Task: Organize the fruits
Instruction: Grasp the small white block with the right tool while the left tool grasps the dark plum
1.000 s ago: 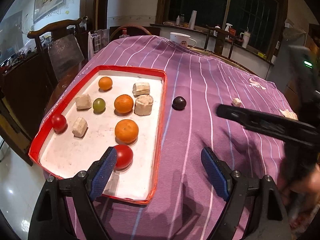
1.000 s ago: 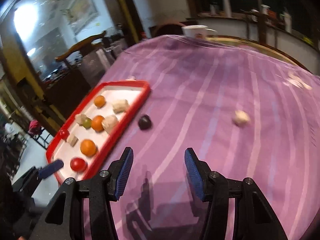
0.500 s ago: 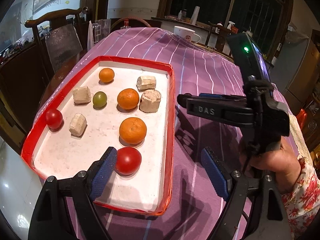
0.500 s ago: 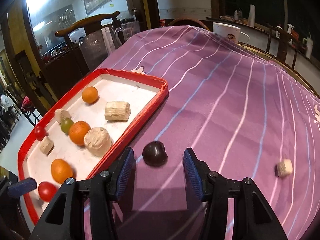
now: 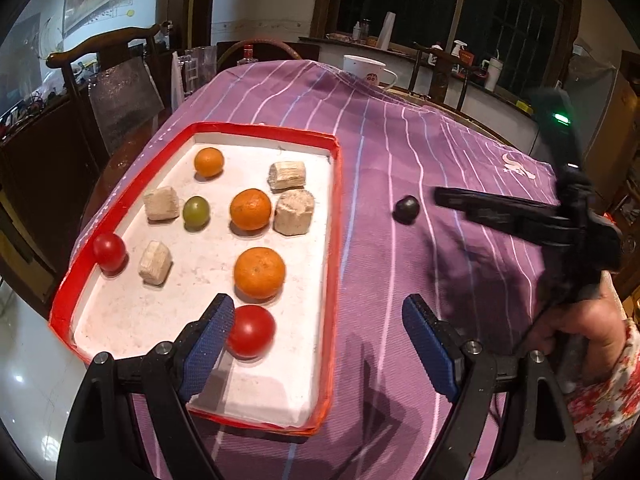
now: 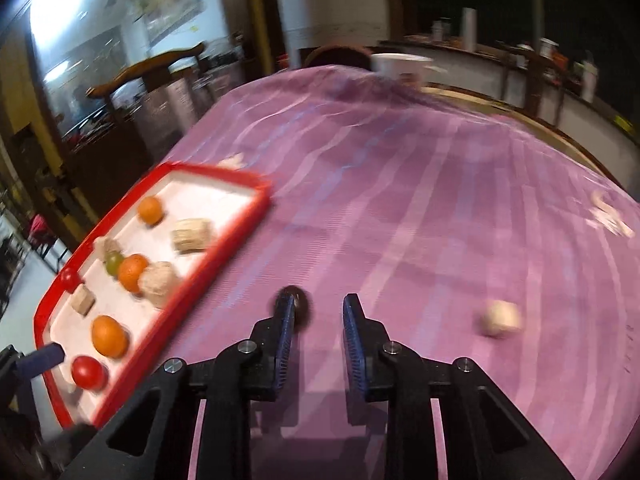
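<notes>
A red-rimmed white tray (image 5: 337, 216) on the purple striped cloth holds oranges (image 5: 259, 272), two red tomatoes (image 5: 251, 331), a green fruit (image 5: 196, 211) and beige chunks (image 5: 293, 212). A dark plum (image 5: 405, 209) lies on the cloth right of the tray. My left gripper (image 5: 320, 340) is open and empty over the tray's near right corner. My right gripper (image 6: 318, 320) is open and empty; the plum (image 6: 301, 309) sits just beyond its left fingertip. In the left wrist view the right gripper (image 5: 444, 197) points at the plum from the right.
A beige chunk (image 6: 501, 317) lies on the cloth to the right. A white mug (image 5: 366, 69) stands at the table's far end. A wooden chair (image 5: 116, 76) stands left of the table. The tray also shows in the right wrist view (image 6: 240, 236).
My right gripper has drawn back to the right and up, away from the plum, and its view is blurred by motion. The plum stays on the cloth. My left gripper has barely moved.
</notes>
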{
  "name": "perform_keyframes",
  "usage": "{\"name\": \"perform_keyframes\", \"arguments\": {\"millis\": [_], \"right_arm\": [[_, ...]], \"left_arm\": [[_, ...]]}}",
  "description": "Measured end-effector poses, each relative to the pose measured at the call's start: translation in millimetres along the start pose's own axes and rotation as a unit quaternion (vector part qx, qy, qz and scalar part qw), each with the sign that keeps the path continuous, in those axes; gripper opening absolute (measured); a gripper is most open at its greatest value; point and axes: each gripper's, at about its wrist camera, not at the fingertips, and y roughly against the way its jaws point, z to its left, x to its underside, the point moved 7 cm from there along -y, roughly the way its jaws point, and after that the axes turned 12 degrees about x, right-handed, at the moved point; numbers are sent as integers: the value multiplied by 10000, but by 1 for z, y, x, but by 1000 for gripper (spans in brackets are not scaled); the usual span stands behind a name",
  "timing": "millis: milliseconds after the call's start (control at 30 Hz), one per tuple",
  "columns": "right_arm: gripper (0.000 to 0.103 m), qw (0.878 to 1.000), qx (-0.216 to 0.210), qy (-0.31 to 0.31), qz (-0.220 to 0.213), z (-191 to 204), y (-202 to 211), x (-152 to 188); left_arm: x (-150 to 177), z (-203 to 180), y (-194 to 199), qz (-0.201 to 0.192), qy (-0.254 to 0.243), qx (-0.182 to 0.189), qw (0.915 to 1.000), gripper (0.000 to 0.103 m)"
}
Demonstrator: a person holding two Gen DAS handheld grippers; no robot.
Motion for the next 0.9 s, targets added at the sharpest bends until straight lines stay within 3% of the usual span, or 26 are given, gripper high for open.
{"name": "perform_keyframes", "arguments": {"millis": [267, 367, 433, 600, 800, 900], "right_arm": [[28, 9891, 1032, -1042, 118, -141, 14, 30], [29, 9821, 773, -1710, 164, -171, 16, 37], [29, 9798, 435, -1941, 201, -173, 16, 35], [29, 9871, -115, -1578, 246, -139, 8, 16], [30, 9906, -133, -1332, 291, -107, -16, 4], [30, 9936, 96, -1116, 141, -103, -18, 0]], "left_arm": [[0, -27, -22, 276, -68, 185, 9994, 85], [-3, -45, -32, 390, -221, 288, 9986, 85], [-10, -58, -37, 404, -361, 373, 9978, 85], [-34, -79, -65, 328, -689, 379, 9964, 85], [-52, -94, -120, 595, -897, 449, 9932, 84], [-58, -91, -140, 740, -879, 314, 9929, 72]]}}
